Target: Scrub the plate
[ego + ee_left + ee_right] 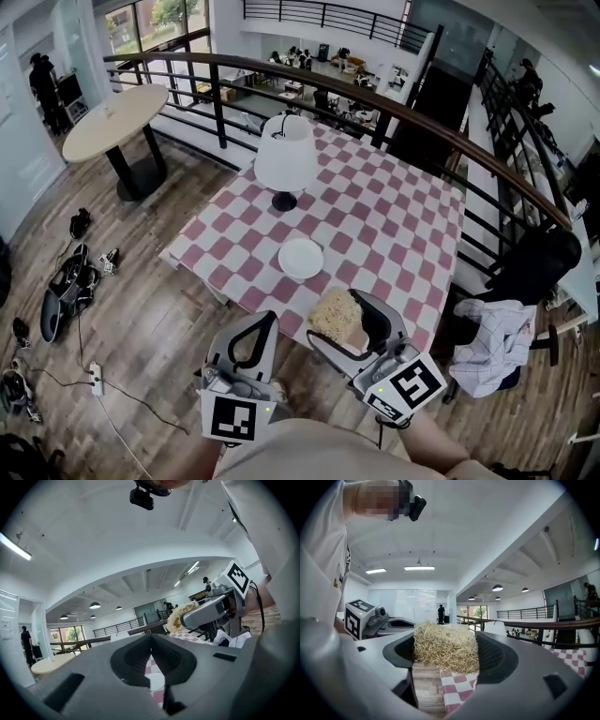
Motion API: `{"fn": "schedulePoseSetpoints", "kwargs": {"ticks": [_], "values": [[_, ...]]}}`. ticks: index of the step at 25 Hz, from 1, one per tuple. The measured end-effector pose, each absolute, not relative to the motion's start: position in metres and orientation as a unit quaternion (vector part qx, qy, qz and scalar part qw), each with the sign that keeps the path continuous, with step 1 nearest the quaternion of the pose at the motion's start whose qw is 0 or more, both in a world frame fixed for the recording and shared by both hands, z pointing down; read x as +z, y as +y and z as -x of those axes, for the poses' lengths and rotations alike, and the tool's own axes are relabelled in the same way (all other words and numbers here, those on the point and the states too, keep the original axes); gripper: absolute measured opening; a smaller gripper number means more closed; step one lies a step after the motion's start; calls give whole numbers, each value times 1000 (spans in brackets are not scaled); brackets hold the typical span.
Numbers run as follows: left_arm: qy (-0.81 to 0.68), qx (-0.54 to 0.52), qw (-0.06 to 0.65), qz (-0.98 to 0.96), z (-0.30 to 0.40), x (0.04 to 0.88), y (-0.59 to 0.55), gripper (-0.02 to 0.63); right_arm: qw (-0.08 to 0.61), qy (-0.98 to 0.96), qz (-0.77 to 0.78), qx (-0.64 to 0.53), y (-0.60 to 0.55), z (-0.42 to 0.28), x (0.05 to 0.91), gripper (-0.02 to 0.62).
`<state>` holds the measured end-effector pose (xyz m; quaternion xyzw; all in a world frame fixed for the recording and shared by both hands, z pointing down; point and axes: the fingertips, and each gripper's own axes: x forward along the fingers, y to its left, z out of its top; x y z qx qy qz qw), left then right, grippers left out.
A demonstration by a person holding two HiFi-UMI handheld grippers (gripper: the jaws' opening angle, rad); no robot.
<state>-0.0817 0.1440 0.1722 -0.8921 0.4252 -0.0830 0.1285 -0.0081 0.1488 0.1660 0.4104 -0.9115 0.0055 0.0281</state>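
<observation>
A small white plate [300, 258] lies bare on the red-and-white checked tablecloth [375, 225], near the table's front edge. My right gripper [343, 317] hangs in front of the plate, shut on a straw-coloured scrub sponge [333, 314]; the sponge [445, 646] fills the space between the jaws of that gripper [446, 649]. My left gripper [269, 321] is shut and holds nothing, lower left of the plate and off the table edge. In the left gripper view its closed jaws hide most of the plate [156, 681], and the right gripper [211, 611] shows beside them.
A white table lamp [286, 155] stands on the cloth behind the plate. A dark railing [375, 98] curves behind the table. A round table [112, 117] stands at the far left, with shoes and cables [70, 281] on the wooden floor. A chair with a shirt [492, 342] is at the right.
</observation>
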Motion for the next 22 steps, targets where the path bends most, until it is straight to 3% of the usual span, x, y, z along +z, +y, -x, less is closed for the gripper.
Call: {"fn": "schedulePoseSetpoints", "kwargs": {"ticks": [7, 22], "values": [[420, -84, 143, 892, 103, 167, 105, 14, 18, -905, -424, -5, 116, 21, 161, 360], [469, -93, 74, 875, 86, 189, 72, 14, 15, -916, -396, 63, 73, -11, 189, 360]]}}
